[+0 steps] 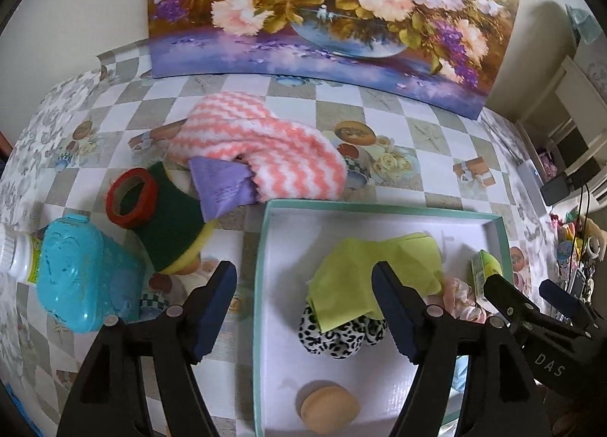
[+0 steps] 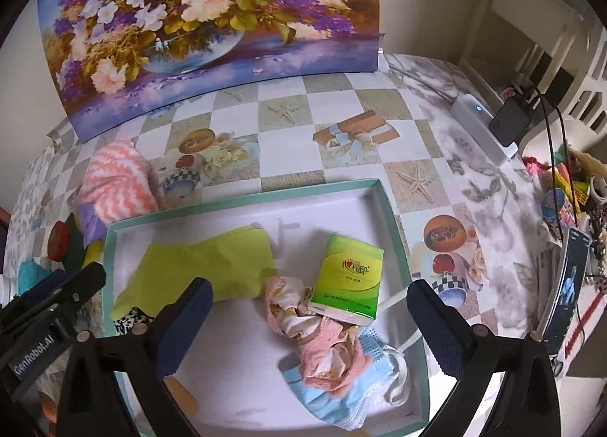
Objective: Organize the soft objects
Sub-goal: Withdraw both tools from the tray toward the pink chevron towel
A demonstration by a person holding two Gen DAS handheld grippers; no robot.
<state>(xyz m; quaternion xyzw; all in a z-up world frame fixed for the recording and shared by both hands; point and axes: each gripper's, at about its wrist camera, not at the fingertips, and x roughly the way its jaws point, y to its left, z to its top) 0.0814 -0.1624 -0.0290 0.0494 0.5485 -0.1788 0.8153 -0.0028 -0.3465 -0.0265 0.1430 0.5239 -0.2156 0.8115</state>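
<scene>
Bottle [image 1: 17, 253]: white, at the table's [image 1: 303, 103] far left edge, touching the blue case.
Blue case [image 1: 81, 277]: on the table, left of the box.
Tape ring [image 1: 131, 197]: red, resting on the sponge.
Sponge [image 1: 172, 228]: green over yellow, between case and box.
Purple cloth [image 1: 220, 188]: partly under the striped towel.
Striped towel [image 1: 258, 144]: pink and white, on the table just behind the box.
Left tongs [image 1: 303, 304]: apart, nothing between them, above the box's left wall.
Box [image 2: 394, 224]: teal rim, white floor, holds the soft items.
Green cloth [image 2: 205, 270]: flat in the box, overlapping the spotted cloth.
Spotted cloth [image 1: 337, 334]: black and white, below the green cloth.
Sponge puff [image 1: 329, 408]: tan, near the box's front.
Right tongs [image 2: 309, 310]: wide apart, empty, above the box.
Pink cloth [image 2: 322, 338]: crumpled, lying on the mask.
Tissue pack [image 2: 349, 279]: green, touching the pink cloth.
Mask [image 2: 341, 395]: blue, at the box's front right.
</scene>
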